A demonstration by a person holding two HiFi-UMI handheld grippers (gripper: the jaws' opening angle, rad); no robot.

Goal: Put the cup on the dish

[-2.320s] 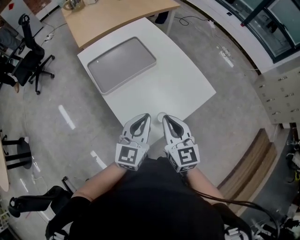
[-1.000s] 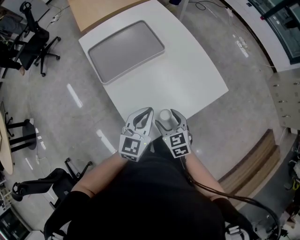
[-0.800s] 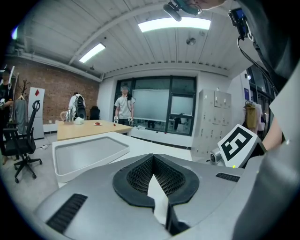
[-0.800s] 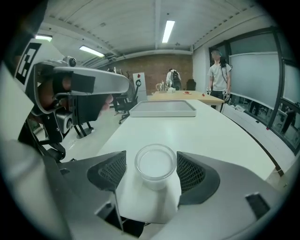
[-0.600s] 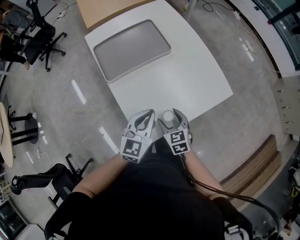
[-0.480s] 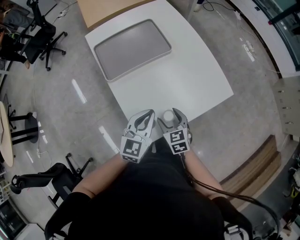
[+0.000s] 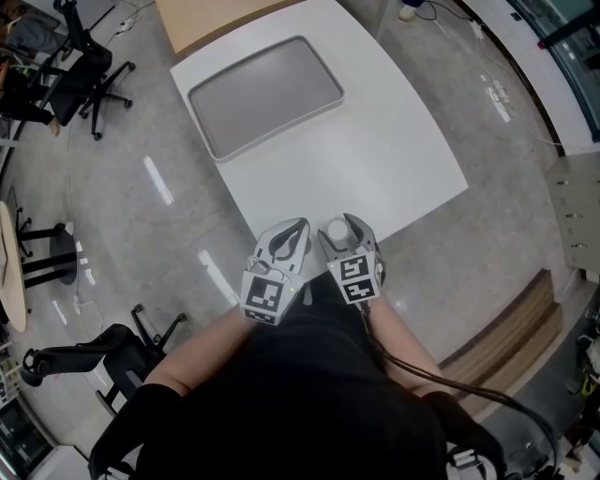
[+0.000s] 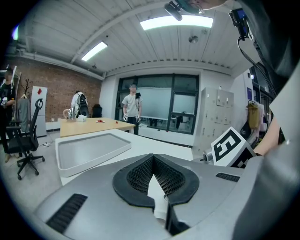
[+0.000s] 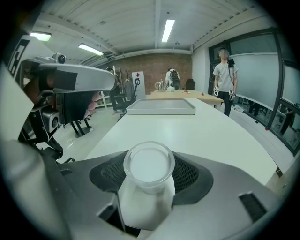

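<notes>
Right gripper (image 7: 339,229): jaws pinching a small translucent white plastic cup (image 9: 149,169), one jaw on each side of its wall. Cup mouth is open and round. In the head view it faces up; contents cannot be told. Cup sits deep between the black ribbed pads (image 9: 187,174), and its rim stands above them.

Left gripper (image 7: 284,242): jaws pressed together at the tips, nothing between them. Only a thin pale sliver shows through the hollow behind the tips. It rides just beside the right gripper, the two side by side and roughly parallel. Black-and-white marker cubes (image 7: 263,296) sit at the rear of each.

Both grippers hang at the near edge of the white rectangular table (image 7: 384,159), close to its near corner. Cup is held right at that edge, off the tabletop.

Dish: a grey rectangular tray with a raised pale rim (image 7: 265,92), lying flat at the table's far left corner, long side along the far edge. Well apart from the cup, with bare white tabletop between them.

Beyond the far edge is a light wooden table (image 7: 211,17). Black office chairs (image 7: 77,73) stand on the grey floor off the left side. A person (image 9: 224,79) stands far back by the glass wall.
</notes>
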